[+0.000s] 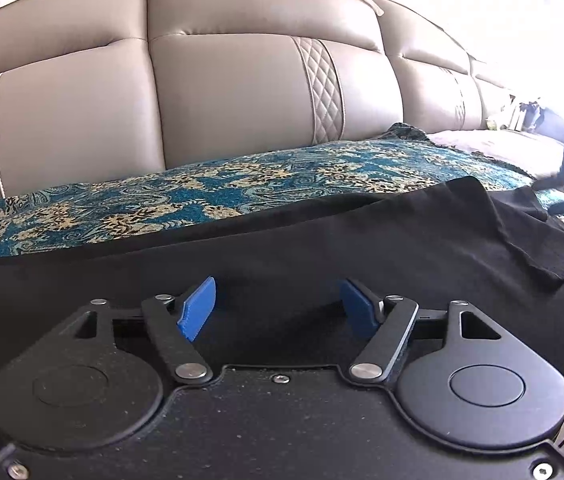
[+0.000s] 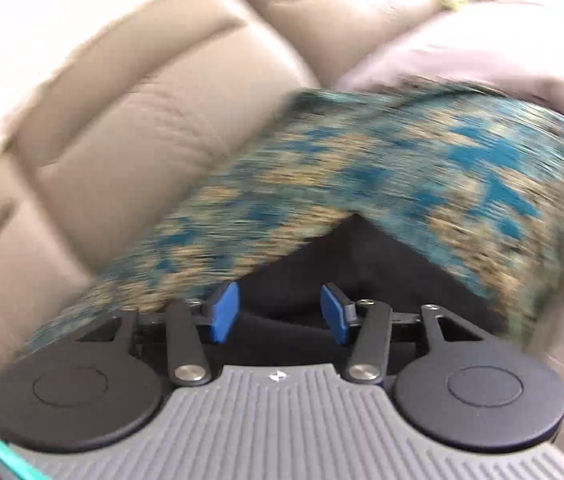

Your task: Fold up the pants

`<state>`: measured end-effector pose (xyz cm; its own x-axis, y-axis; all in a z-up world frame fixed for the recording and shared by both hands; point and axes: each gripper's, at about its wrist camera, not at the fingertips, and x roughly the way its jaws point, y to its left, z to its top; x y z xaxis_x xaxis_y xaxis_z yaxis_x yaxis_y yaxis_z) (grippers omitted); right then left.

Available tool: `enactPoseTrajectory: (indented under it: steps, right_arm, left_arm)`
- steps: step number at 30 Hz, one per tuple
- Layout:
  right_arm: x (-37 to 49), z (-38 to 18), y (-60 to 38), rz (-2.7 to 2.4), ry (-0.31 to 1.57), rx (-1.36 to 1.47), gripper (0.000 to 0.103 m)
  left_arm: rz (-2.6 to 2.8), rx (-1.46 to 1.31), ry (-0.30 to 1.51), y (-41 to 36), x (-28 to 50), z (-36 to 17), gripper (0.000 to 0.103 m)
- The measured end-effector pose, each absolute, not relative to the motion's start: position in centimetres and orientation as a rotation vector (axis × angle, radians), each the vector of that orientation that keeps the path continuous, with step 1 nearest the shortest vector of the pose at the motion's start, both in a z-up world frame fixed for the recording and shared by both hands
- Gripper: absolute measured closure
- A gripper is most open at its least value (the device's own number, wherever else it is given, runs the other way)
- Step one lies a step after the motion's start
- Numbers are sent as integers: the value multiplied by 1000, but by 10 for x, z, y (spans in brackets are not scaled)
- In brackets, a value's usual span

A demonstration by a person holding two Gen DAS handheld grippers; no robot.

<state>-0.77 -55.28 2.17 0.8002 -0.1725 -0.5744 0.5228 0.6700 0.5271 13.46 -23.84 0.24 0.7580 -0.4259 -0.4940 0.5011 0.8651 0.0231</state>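
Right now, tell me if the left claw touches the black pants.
Cannot tell. In the left wrist view the open left claw sits over the black pants, but no gap or contact shows plainly.

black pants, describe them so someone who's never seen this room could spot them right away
Find the long beige leather sofa, then the teal and gold patterned throw spread over its seat. The black pants lie flat along the throw's front edge, under the left tongs. They are the only plain, dark, unpatterned fabric there, with one end flipped back at the right.
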Motion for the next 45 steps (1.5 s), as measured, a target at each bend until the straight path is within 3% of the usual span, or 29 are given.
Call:
enactPoseTrajectory:
  steps: [10,12,17,27,32,35,37,45]
  right_arm:
    - [23,7,-562,-352,562,877,59]
    - [35,7,-566,-355,552,884,51]
    - [58,7,-576,-413,544,890,69]
    - [101,4,-595,-456,489,916,69]
    - [100,10,-595,-474,409,881,54]
    - [87,33,-580,-466,353,719,36]
    - [78,49,-564,-485,385,589,30]
    - [22,53,-463,-549,603,49,25]
  left_arm:
    - [-523,162,496,-240,133,2,26]
    - [-524,160,495,-239,133,1,26]
    - [-532,144,492,-237,133,1,24]
    - [-532,150,486,-236,132,0,23]
    - [-531,151,484,-236,132,0,23]
    - [-531,151,484,-236,132,0,23]
    - [-531,151,484,-236,132,0,23]
    - [-528,145,483,-236,132,1,23]
